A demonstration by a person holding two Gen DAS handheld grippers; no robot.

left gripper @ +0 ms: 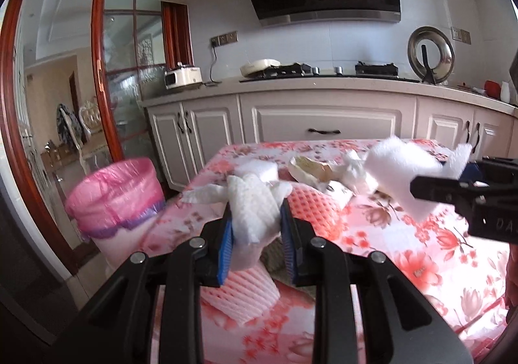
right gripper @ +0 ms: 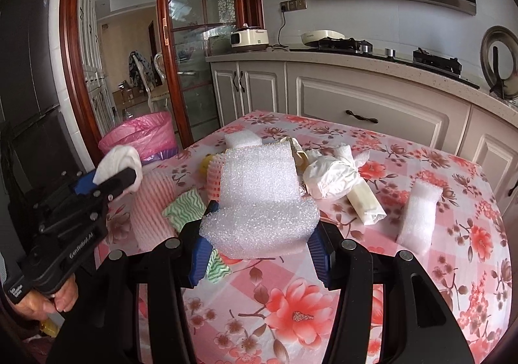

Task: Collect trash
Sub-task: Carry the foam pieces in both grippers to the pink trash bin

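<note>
In the left wrist view my left gripper [left gripper: 255, 218] is shut on a crumpled white paper towel [left gripper: 255, 205], held above the floral table [left gripper: 421, 254]. My right gripper [left gripper: 450, 174] comes in from the right edge, shut on a white foam sheet [left gripper: 398, 166]. The right wrist view shows that foam sheet [right gripper: 259, 195] squeezed between the right gripper's [right gripper: 264, 224] blue pads. There the left gripper [right gripper: 119, 169] hangs at the left with the paper towel [right gripper: 118, 156], a hand below it. A bin lined with a pink bag [left gripper: 119, 189] [right gripper: 142, 134] stands off the table's left corner.
On the table lie a pink foam net [right gripper: 152, 205], a green wavy cloth [right gripper: 184, 208], a crumpled white bag [right gripper: 327, 176], a cream wrapper [right gripper: 365, 202] and a white foam piece [right gripper: 417, 211]. Kitchen cabinets [left gripper: 323, 124] run behind the table; a glass sliding door [left gripper: 129, 72] is behind the bin.
</note>
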